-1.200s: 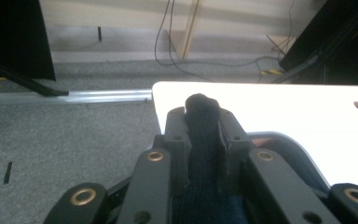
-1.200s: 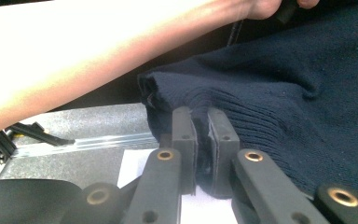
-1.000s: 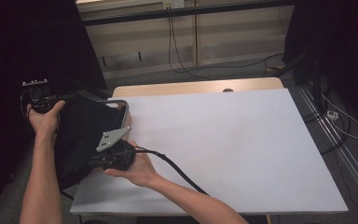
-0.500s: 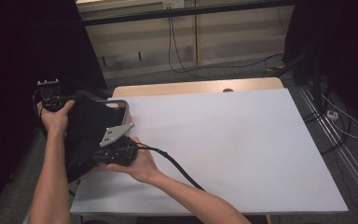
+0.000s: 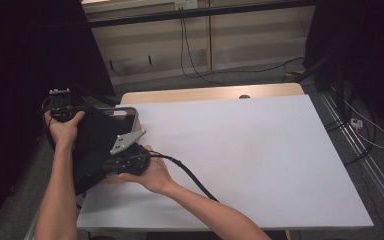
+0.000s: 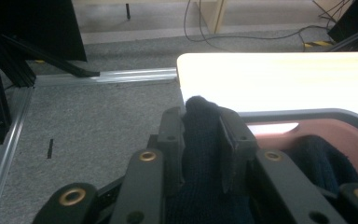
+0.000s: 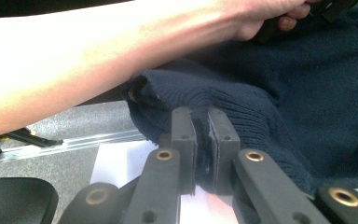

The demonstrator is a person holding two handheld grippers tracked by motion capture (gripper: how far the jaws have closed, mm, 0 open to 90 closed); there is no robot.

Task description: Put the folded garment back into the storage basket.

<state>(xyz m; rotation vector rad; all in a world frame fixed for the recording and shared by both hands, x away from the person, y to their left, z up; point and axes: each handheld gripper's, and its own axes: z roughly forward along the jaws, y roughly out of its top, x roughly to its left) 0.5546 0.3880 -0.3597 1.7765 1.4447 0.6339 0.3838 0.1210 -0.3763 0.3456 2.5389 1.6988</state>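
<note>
A dark navy knitted sweater [image 5: 97, 150] hangs over the near-left corner of the white table [image 5: 260, 165], draped partly off its left edge. The left gripper [image 6: 204, 135] pinches a fold of the knit at the sweater's far-left end, though its jaws have just been opening slightly. The right gripper [image 7: 204, 140] clamps the ribbed hem tight at the near side.

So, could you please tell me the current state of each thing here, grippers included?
Dark knitted garment: bunched at the table's left edge, pinched by both grippers.
Left gripper: jaws just eased wider, knit between them.
Right gripper: shut on a ribbed fold.
Table: white top, bare elsewhere.
</note>
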